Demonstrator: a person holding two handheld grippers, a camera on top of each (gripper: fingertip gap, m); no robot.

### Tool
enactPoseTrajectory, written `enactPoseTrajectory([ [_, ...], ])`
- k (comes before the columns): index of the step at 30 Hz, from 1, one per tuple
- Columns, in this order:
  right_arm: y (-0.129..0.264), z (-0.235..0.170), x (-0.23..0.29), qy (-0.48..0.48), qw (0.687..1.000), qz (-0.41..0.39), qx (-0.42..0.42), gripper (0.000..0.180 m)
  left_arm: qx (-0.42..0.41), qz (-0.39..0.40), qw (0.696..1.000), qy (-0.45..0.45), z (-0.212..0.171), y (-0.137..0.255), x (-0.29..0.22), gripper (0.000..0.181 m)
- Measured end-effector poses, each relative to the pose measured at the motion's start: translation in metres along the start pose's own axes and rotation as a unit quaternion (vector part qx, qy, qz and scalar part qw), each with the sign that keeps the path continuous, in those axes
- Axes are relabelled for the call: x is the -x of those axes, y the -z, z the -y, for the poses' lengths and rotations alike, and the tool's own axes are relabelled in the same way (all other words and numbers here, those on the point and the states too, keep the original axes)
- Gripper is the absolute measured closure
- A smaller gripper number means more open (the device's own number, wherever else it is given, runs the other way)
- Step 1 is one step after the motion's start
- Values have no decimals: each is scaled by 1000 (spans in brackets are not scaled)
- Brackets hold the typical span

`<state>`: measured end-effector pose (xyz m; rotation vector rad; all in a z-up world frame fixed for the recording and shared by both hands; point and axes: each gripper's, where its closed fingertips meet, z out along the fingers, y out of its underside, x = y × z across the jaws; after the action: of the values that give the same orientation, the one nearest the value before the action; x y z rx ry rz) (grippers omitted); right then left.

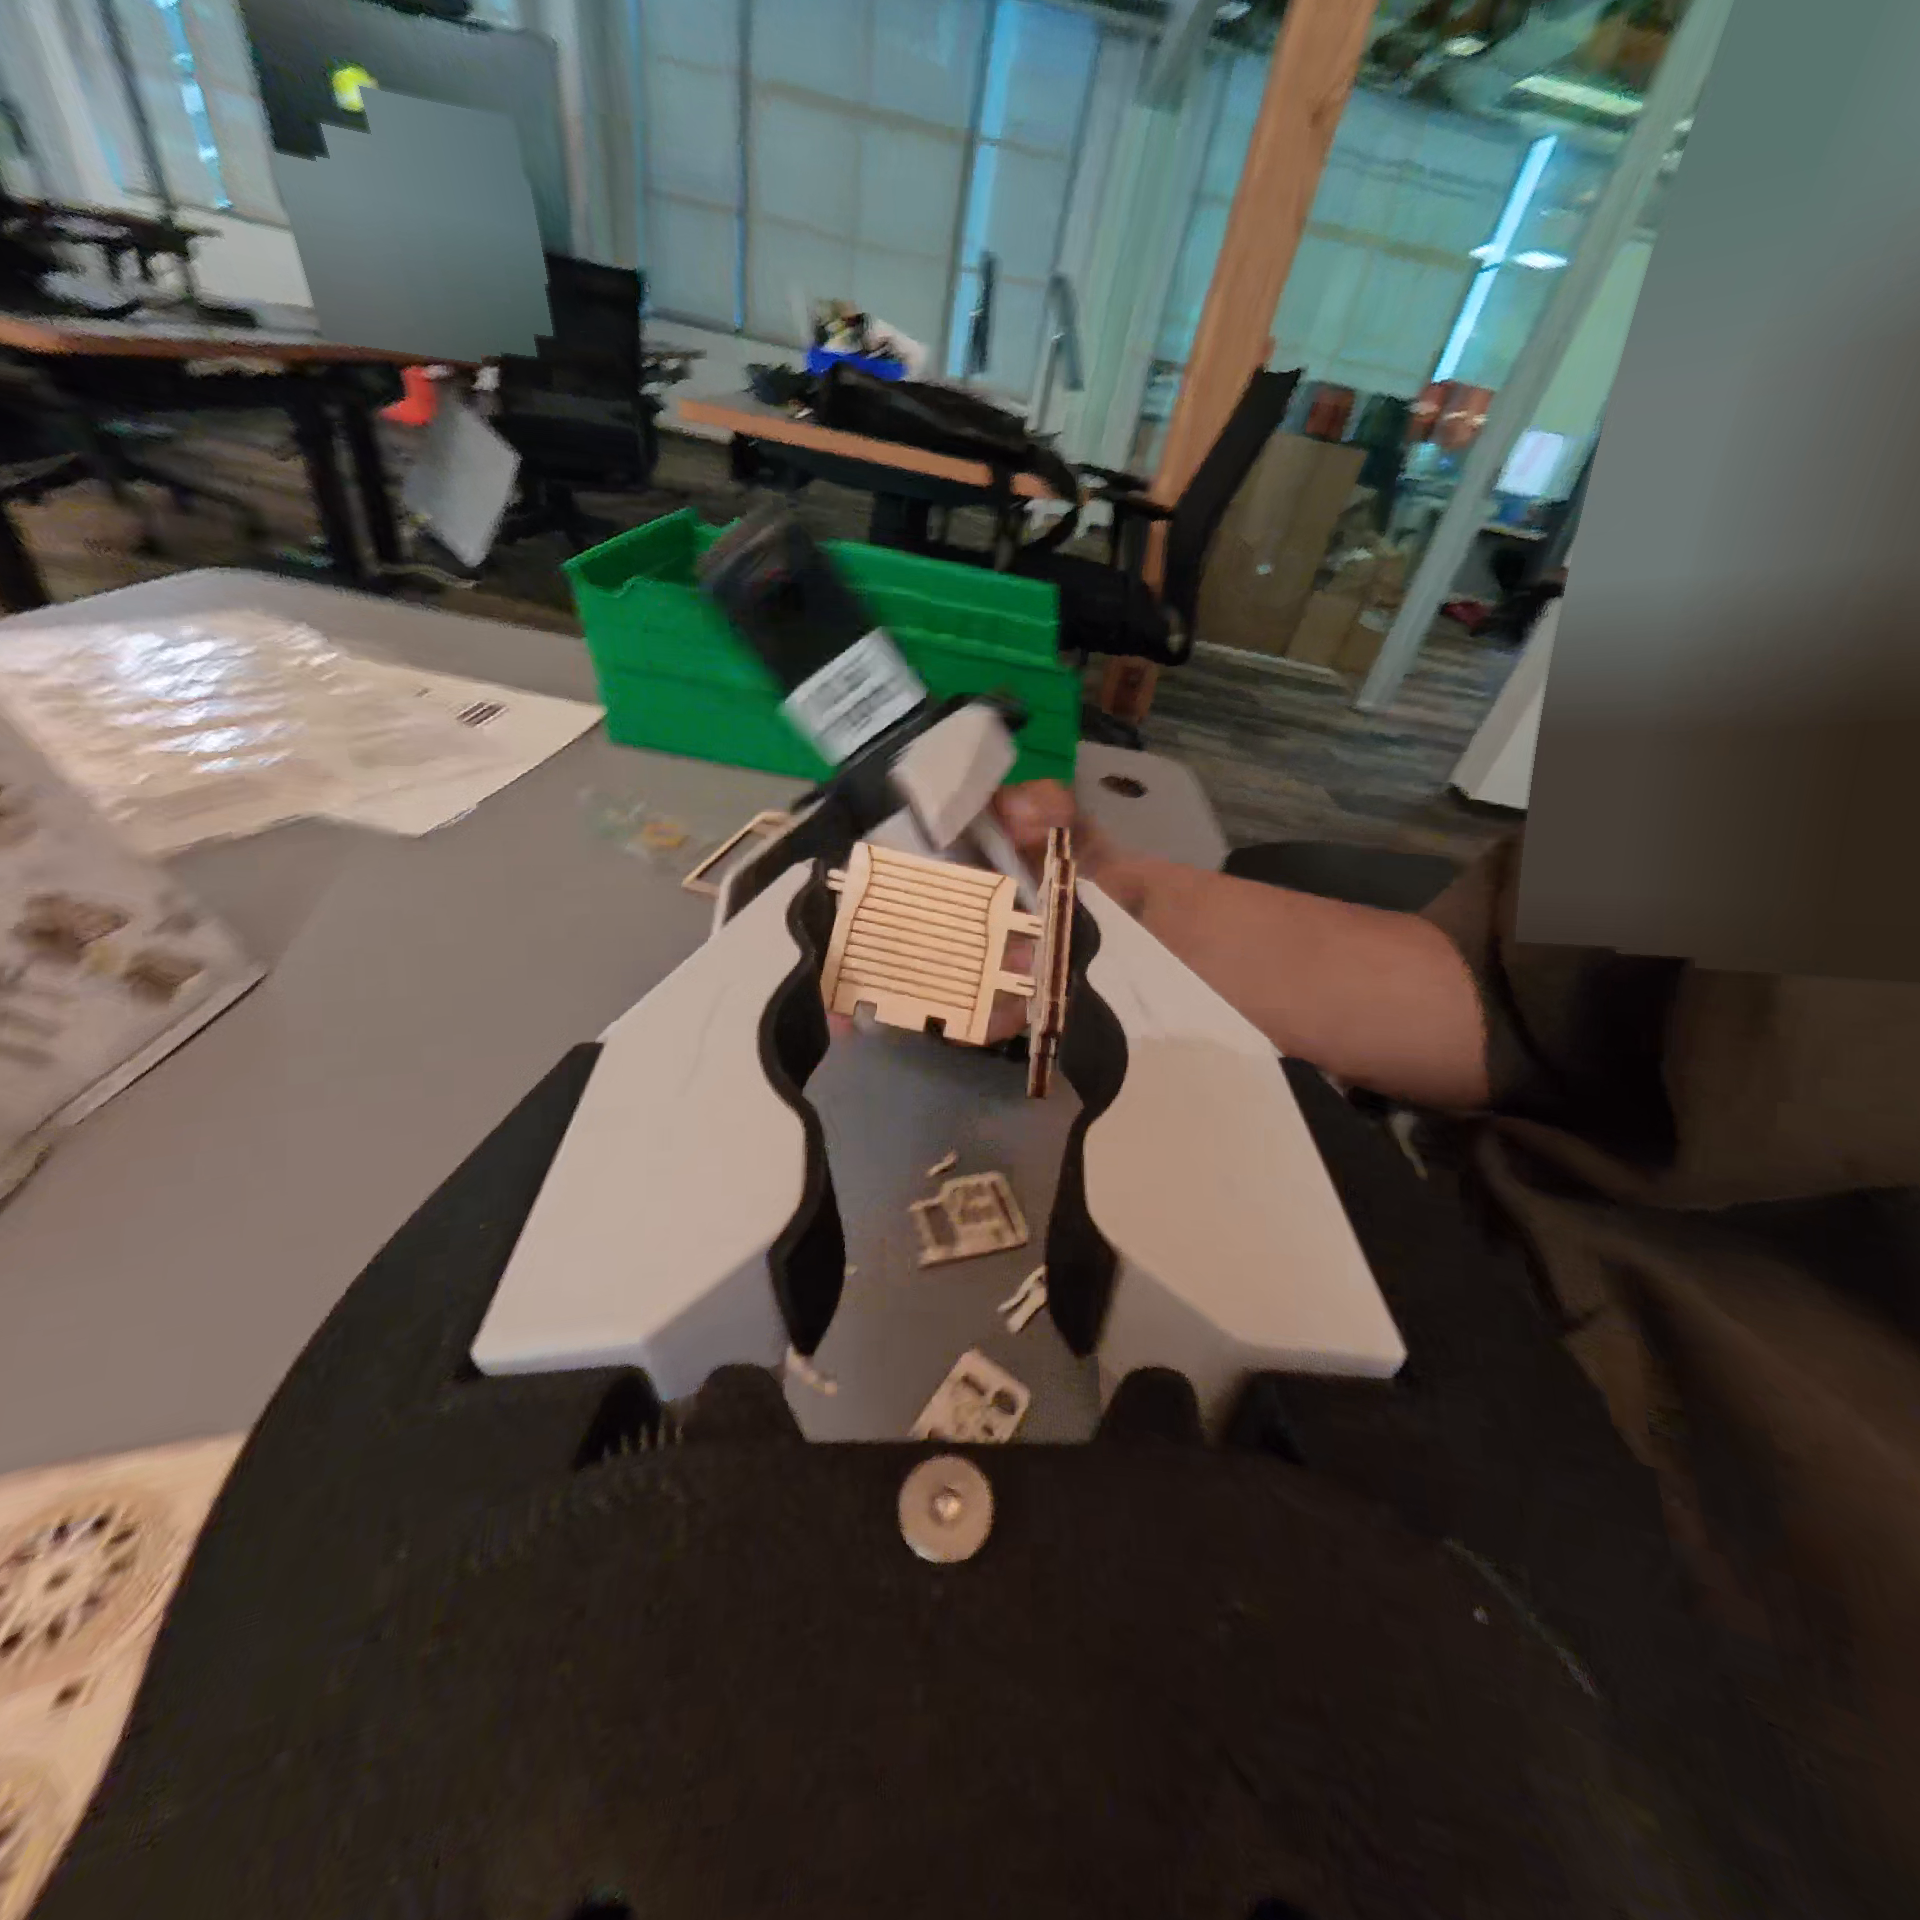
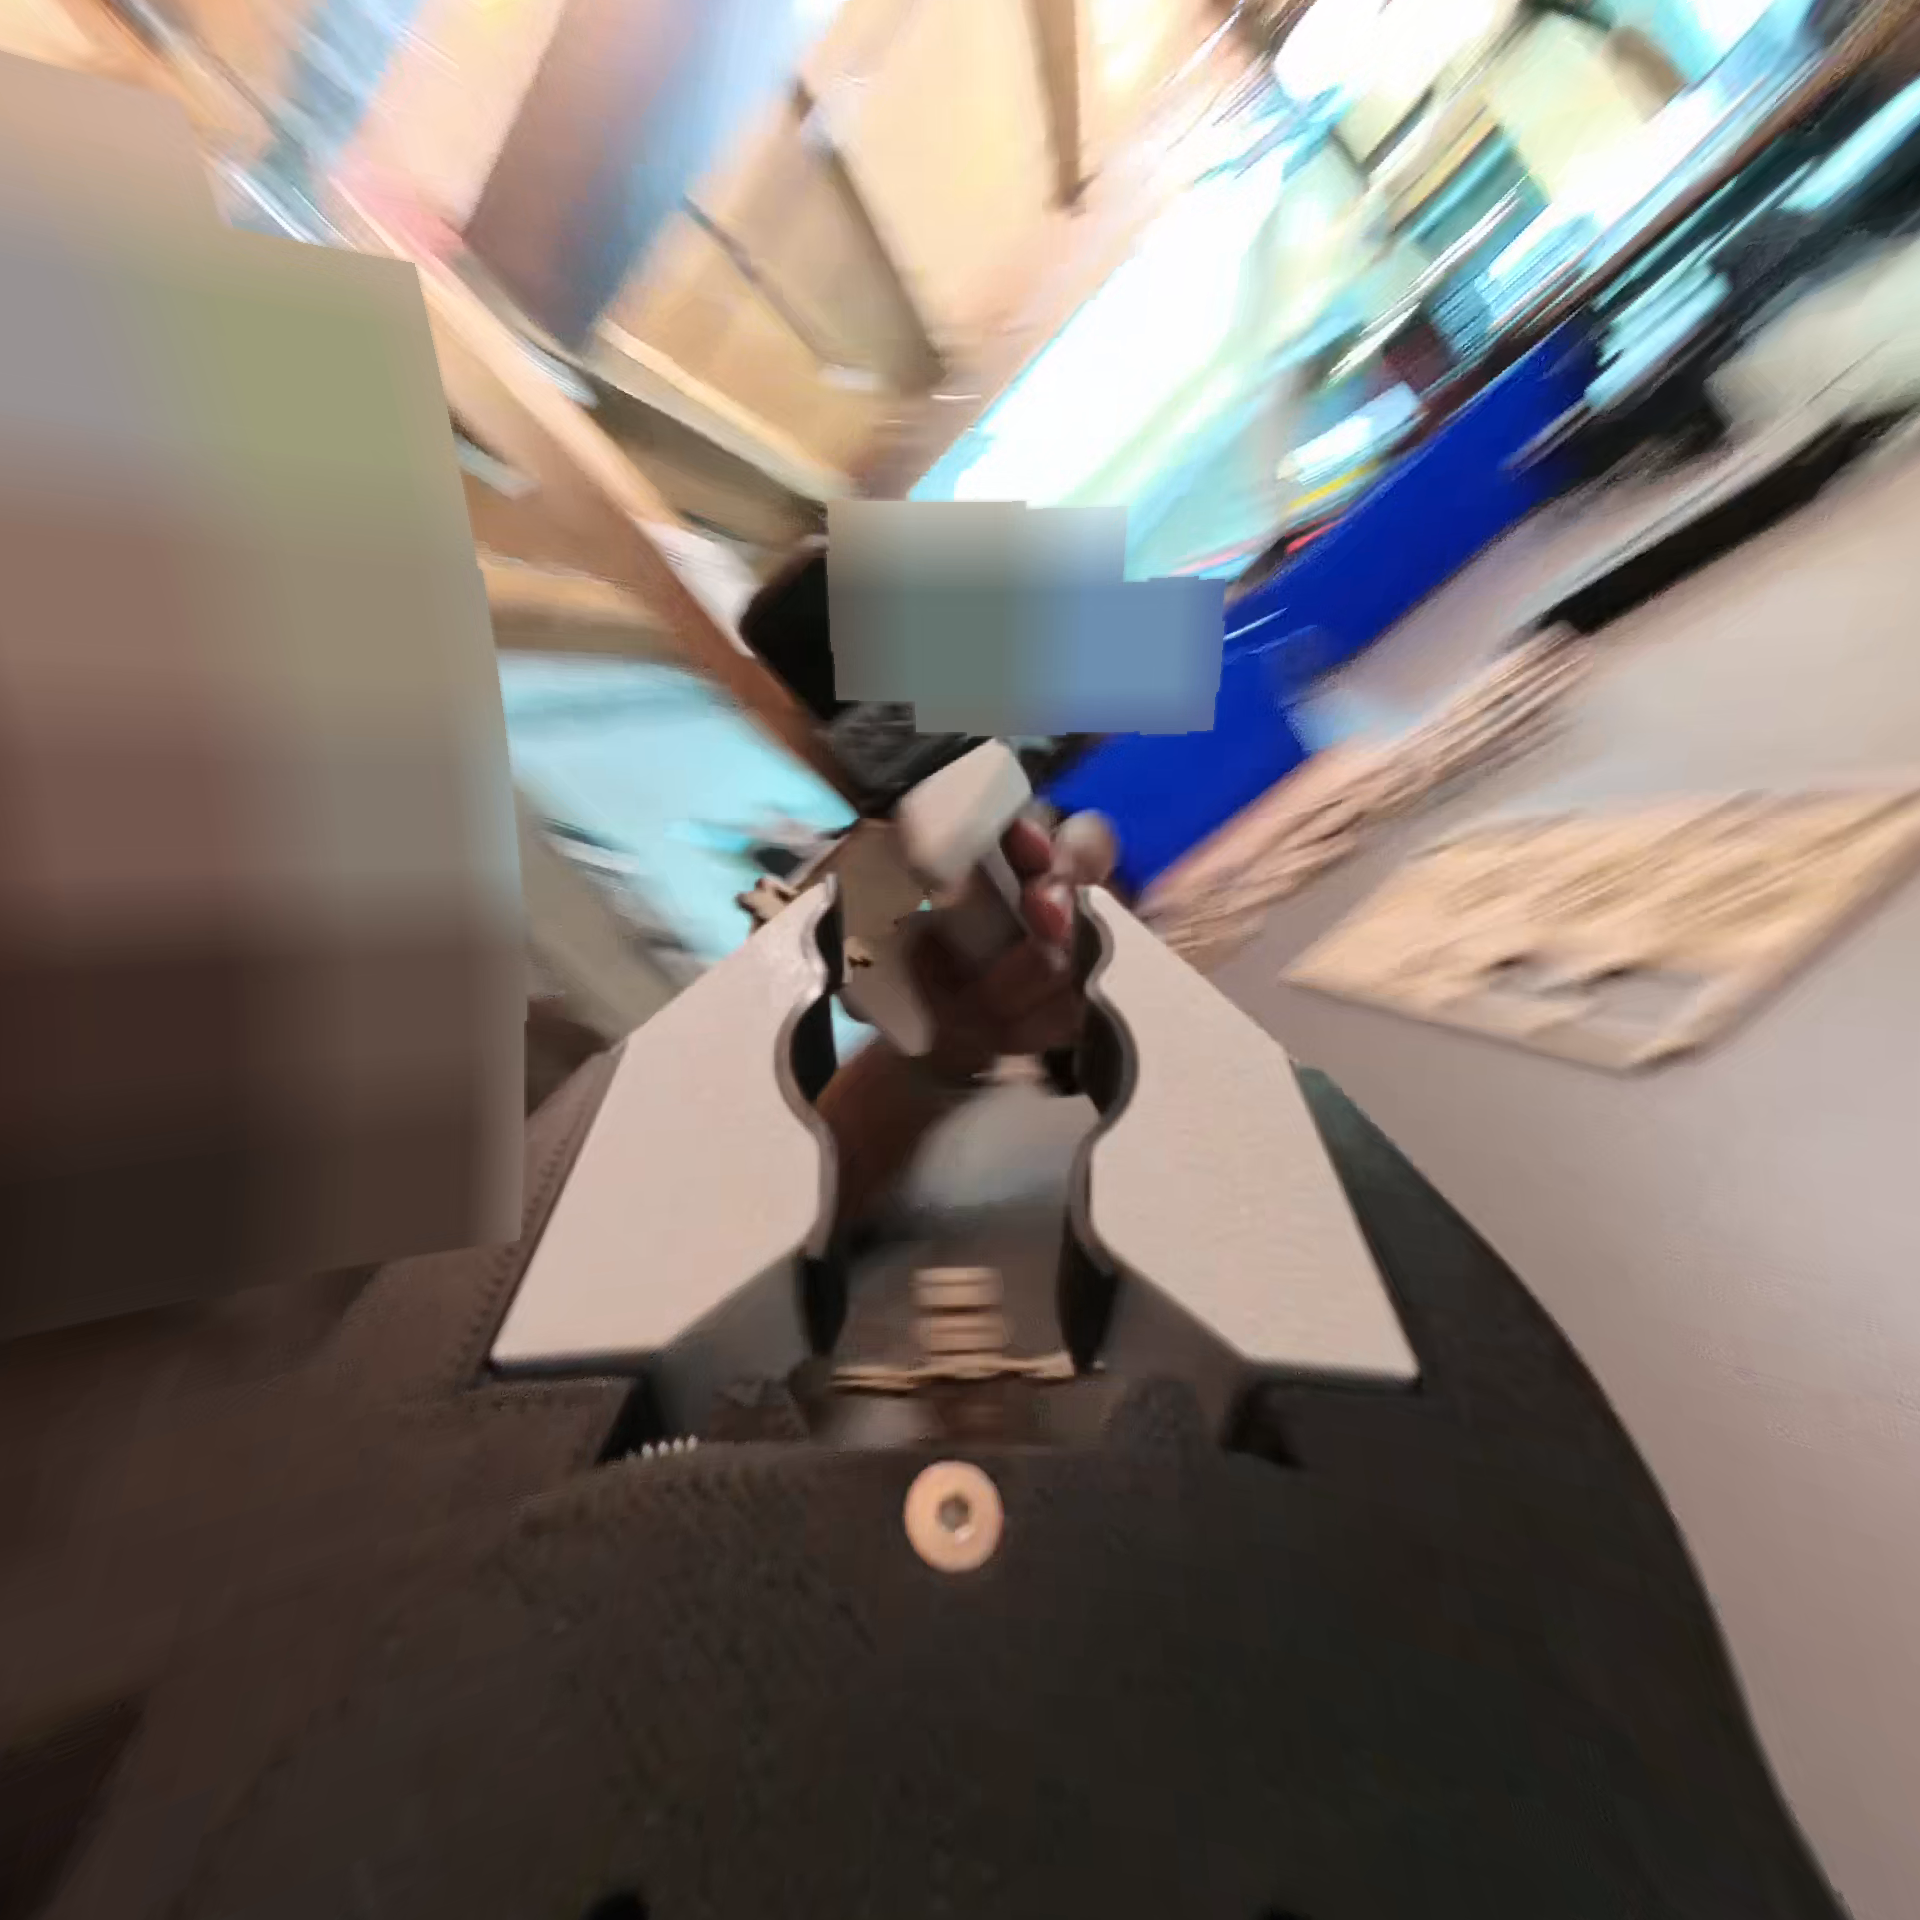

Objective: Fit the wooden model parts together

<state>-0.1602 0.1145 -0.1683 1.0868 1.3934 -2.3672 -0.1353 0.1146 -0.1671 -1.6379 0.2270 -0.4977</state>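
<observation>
At frame centre in my left wrist view, the left gripper (image 1: 940, 966) clamps a pale slatted plywood panel (image 1: 920, 961) with tabbed edges. My right gripper (image 2: 961, 940) shows fingers apart, empty; that view is heavily blurred. Small flat cut-outs (image 1: 971, 1218) lie on the smooth grey table (image 1: 416, 1039) below.

Open-plan office doubling as a workshop. Landmark: green plastic bin (image 1: 831, 665) on the grey work table (image 1: 364, 1018). Behind the bin: wood-topped desks (image 1: 831, 442), black office chairs (image 1: 592, 395), a timber post (image 1: 1247, 291), glass partition walls (image 1: 862, 177). Right of the bin: stacked cardboard boxes (image 1: 1299, 540)
</observation>
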Motion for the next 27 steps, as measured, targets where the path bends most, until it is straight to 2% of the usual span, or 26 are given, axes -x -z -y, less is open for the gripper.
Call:
enactPoseTrajectory([
  [2,0,3,0,147,987,-69,12,132,13,18,1000,13,-9,4,11,140],
  [4,-3,2,7,274,956,-108,23,132,11,11,999,32,-12,6,14,140],
  [6,-6,-4,9,341,930,-130,38,132,11,-4,999,41,-12,6,10,140],
  [9,-11,-9,16,325,941,-93,33,130,24,-25,999,31,-14,4,-1,140],
  [13,-12,-12,26,285,957,-44,34,136,40,-37,998,17,-11,-1,-12,140],
  [19,-13,-15,26,309,949,-46,47,146,58,-28,998,21,-12,-2,-11,140],
  [27,-15,-15,28,318,946,-46,45,146,51,-39,997,34,-11,-2,-13,141],
])
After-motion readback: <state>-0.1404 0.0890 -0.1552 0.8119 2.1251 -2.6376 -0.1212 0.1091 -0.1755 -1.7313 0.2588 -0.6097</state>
